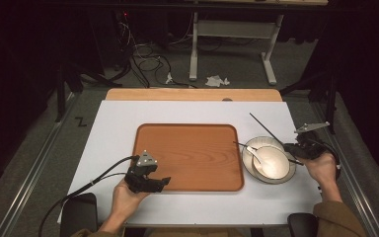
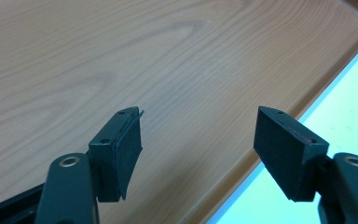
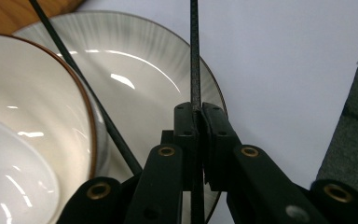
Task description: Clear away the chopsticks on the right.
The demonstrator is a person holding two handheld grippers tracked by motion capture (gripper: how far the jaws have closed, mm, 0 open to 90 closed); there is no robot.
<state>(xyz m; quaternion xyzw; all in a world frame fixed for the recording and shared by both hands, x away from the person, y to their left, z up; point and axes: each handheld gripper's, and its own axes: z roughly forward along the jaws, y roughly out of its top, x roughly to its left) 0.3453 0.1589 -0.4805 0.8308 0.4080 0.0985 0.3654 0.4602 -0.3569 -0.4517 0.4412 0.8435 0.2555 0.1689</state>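
1. Gripping one black chopstick, the right tongs are fully closed on it just beside the bowl, apparently to lift it.
2. Ahead of those tongs its long axis runs straight away; in the high view it slants up-left over the white table.
3. A second chopstick lies across the plate.
4. The left tongs are wide open and hold nothing, low over the tray, likely waiting.
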